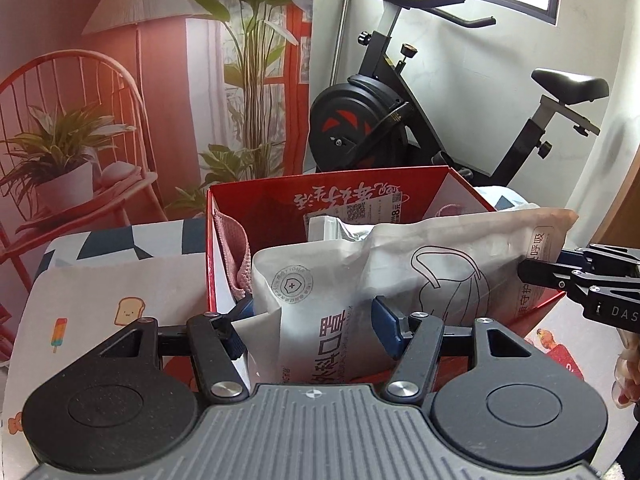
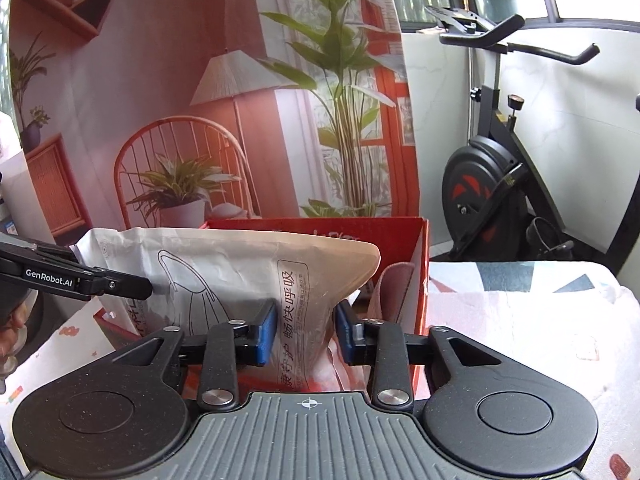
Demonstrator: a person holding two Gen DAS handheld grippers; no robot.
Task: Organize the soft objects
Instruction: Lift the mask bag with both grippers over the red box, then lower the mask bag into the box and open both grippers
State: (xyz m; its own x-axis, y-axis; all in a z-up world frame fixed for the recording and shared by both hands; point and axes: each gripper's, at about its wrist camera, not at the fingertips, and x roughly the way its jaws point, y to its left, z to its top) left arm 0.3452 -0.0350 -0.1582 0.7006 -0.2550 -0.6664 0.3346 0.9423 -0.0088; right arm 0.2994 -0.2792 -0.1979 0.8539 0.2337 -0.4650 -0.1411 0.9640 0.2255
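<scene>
- White crinkled plastic mask pouch [image 1: 360,280] is held over the red cardboard box [image 1: 224,248], evidently for lowering inside.
- Left gripper [image 1: 308,320] straddles one end; a firm pinch cannot be told.
- Right gripper [image 2: 306,330] is clamped on the opposite end.

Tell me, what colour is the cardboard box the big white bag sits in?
Red. The cardboard box shows best in the left wrist view.

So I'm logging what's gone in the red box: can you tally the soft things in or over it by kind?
White mask packs: 2, the large pack and a smaller pack behind it
Pink cloths: 1, the cloth at the box wall
Total: 3
</scene>
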